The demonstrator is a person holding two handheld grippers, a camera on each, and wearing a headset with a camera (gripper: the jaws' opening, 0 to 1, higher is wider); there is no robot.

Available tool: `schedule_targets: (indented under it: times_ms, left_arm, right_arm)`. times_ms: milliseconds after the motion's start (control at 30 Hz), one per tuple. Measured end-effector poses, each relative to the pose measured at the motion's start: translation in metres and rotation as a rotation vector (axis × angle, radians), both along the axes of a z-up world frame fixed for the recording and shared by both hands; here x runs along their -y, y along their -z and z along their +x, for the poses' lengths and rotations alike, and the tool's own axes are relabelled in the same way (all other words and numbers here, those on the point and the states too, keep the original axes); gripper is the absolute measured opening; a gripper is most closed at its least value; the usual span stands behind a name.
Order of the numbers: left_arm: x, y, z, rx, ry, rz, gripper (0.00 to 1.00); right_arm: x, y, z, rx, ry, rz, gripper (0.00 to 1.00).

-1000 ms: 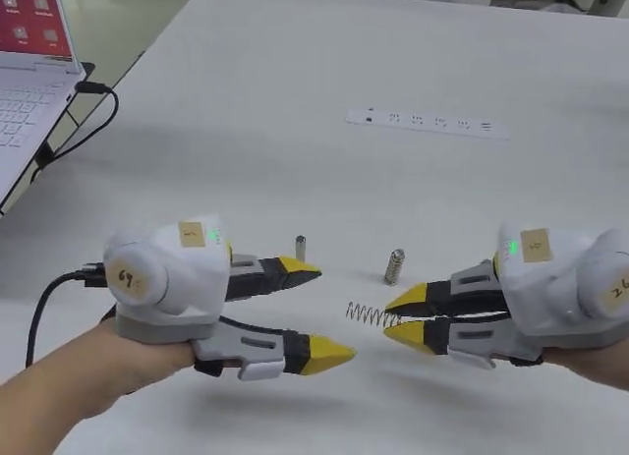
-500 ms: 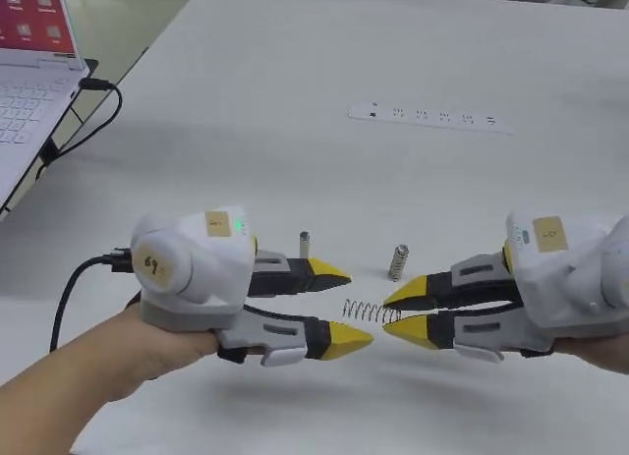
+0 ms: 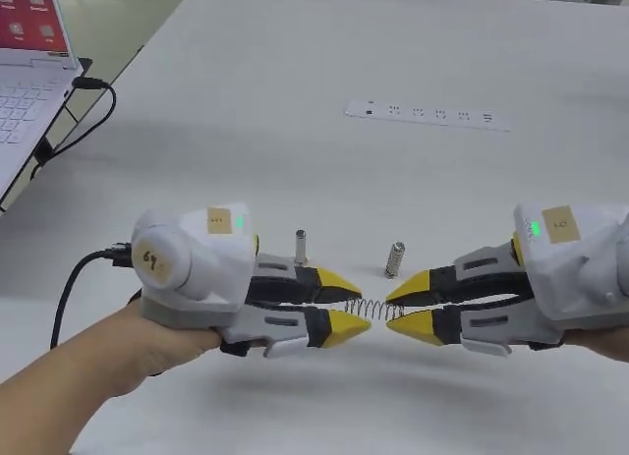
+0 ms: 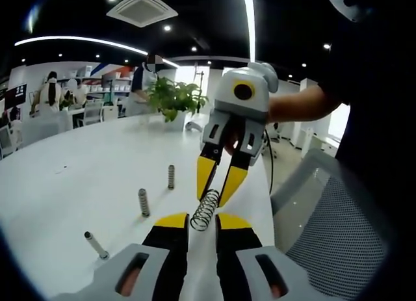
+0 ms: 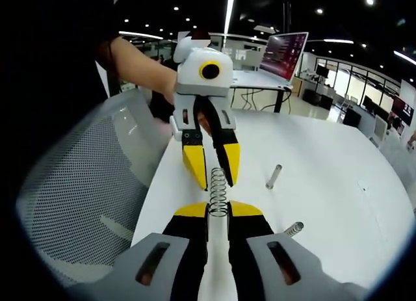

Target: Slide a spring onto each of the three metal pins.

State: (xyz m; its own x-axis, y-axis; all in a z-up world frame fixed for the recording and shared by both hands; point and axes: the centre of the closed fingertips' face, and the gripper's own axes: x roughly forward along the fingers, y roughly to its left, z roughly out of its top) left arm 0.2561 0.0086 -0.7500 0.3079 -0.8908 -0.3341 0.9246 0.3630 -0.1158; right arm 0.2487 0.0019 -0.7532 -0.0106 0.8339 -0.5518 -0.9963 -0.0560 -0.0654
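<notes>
Head view: right hand-held gripper point(image 3: 387, 314) seems to pinch the spring point(image 3: 376, 308). Jaws of left hand-held gripper point(image 3: 366, 308) flank its other end; I cannot tell if clamped.

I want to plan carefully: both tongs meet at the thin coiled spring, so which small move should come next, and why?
Probably close the left gripper fully on the thin coiled metal spring. Those tongs straddle one end while the right gripper pinches the other, and the bare short metal pin stands nearer the left side.
</notes>
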Motion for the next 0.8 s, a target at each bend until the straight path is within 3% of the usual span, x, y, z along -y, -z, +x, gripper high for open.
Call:
schedule_targets:
  times_ms: [800]
  left_arm:
    - [0.0006, -0.0050, -0.0068, 0.012, 0.036, 0.006, 0.02]
  right_arm:
    - [0.0007, 0.0009, -0.0024, -0.015, -0.011, -0.005, 0.08]
